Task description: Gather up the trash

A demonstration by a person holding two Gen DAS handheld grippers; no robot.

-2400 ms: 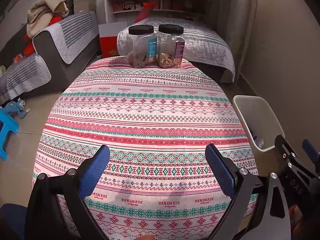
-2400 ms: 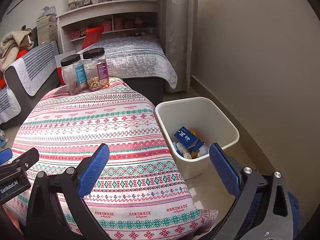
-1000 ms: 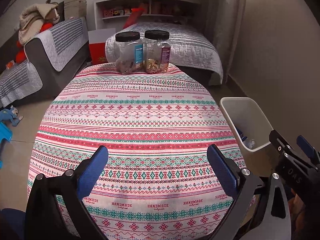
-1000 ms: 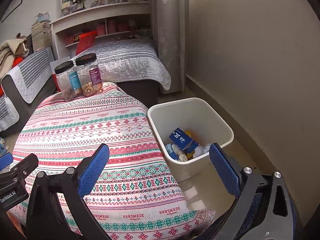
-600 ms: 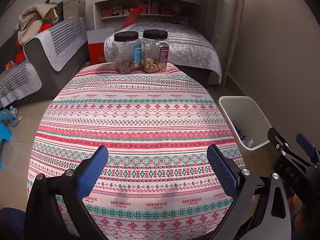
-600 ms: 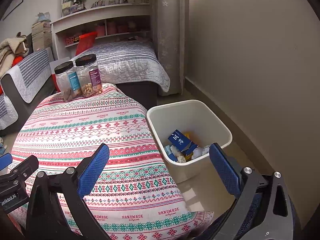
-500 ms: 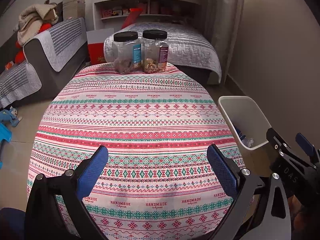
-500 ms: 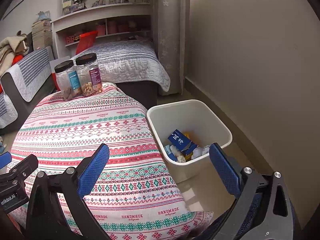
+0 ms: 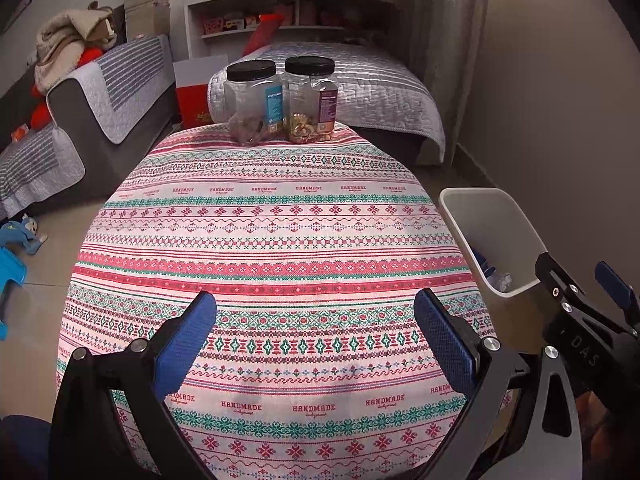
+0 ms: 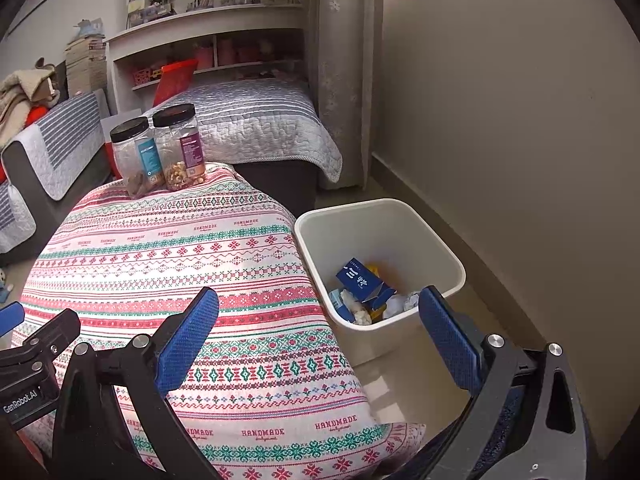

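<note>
Trash point(image 10: 366, 292) lies heaped in the bottom of a white plastic bin point(image 10: 444, 254) that stands on the floor just beside the table's right edge. Only the right wrist view looks down into the bin: a dark blue carton point(image 10: 360, 279) rests tilted on top, its long axis running from upper left to lower right, with crumpled white paper point(image 10: 400, 303) and yellow scraps around it. The left wrist view shows the bin point(image 9: 500, 216) from the side, its smooth tapered walls hiding nearly all of the contents.

A woven tablecloth point(image 9: 280, 240) with red, green and white patterned bands covers the table. At its far edge two clear plastic jars with black screw lids stand upright and touching: one with a teal label point(image 9: 253, 100), one with a purple label point(image 9: 311, 98).

The left gripper point(image 9: 316, 336) hovers over the near part of the cloth, its blue textured pads point(image 9: 185, 338) spread wide with nothing between them. The right gripper point(image 10: 318, 336) is likewise spread wide and empty, one pad over the cloth, the other in front of the bin's near corner.
</note>
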